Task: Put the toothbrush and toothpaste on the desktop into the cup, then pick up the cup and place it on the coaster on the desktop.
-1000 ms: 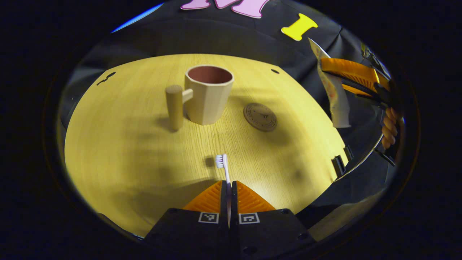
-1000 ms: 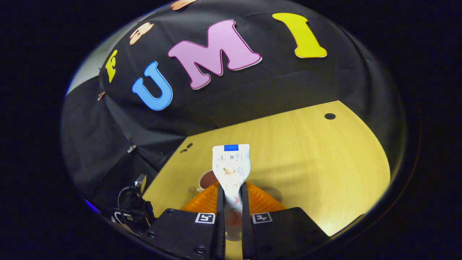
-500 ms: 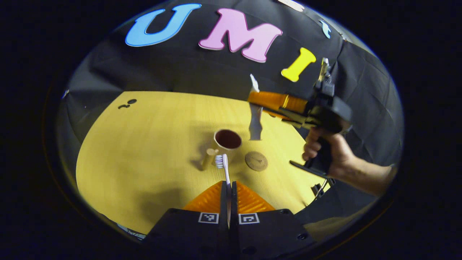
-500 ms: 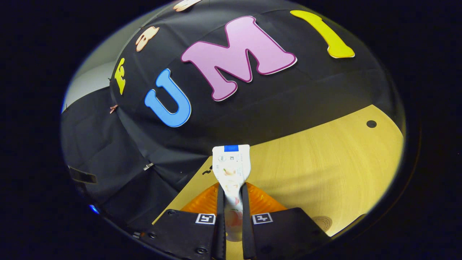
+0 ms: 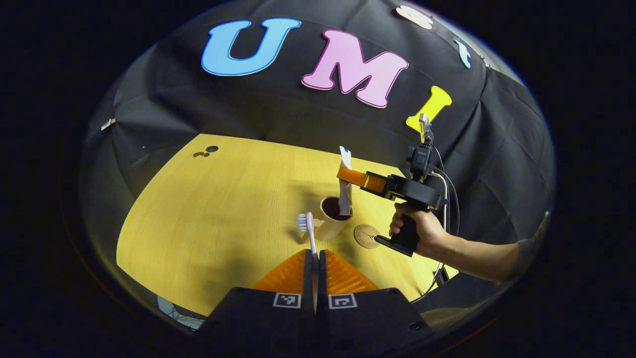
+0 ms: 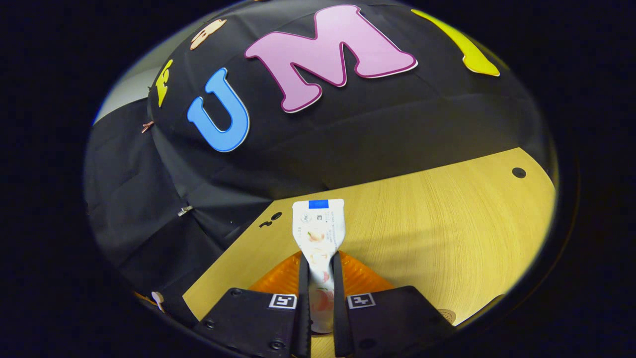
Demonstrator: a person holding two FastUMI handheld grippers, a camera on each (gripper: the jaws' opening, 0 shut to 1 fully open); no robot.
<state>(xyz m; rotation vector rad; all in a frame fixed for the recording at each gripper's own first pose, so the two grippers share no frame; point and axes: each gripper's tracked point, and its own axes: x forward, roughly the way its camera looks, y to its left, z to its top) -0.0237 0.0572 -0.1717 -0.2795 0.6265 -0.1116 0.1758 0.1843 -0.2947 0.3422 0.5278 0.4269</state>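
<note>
Toothpaste clamped in right tool

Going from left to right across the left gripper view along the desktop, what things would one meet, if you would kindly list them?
toothbrush → cup → coaster → hand holding the right gripper

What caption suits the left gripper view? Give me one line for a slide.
Left gripper holds the toothbrush while the right gripper lowers the toothpaste into the cup beside the coaster.

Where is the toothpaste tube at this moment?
In the left gripper view, the toothpaste tube hangs upright in the right gripper, its lower end dipping into the cup, left of the coaster.
</note>
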